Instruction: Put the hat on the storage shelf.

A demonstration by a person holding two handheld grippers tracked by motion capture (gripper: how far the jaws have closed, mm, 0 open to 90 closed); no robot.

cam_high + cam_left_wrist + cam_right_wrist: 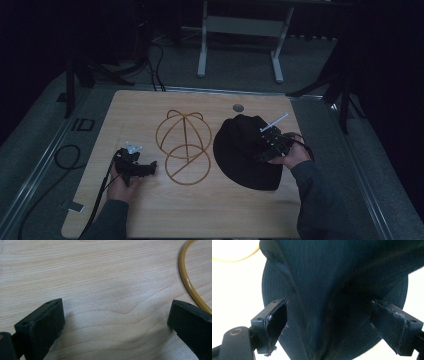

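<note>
A black cap [240, 150] lies flat on the right half of the wooden table [200, 210]. Left of it stands a gold wire hat frame [182, 142] with a ring base. My right gripper [262, 148] hovers over the cap's right side and points left. In the right gripper view it [328, 320] is open, with the cap's dark ribbed fabric [332, 285] lying between and beyond the jaws, untouched by the pads. My left gripper [151, 167] rests low on the table left of the frame. It [116, 322] is open over bare wood, the frame's gold wire [186, 277] just beyond its right jaw.
A round grommet [238, 107] sits near the table's far edge. Cables [67, 155] loop on the grey floor at the left. A white desk frame [240, 30] stands behind the table. Bare wood lies along the near edge.
</note>
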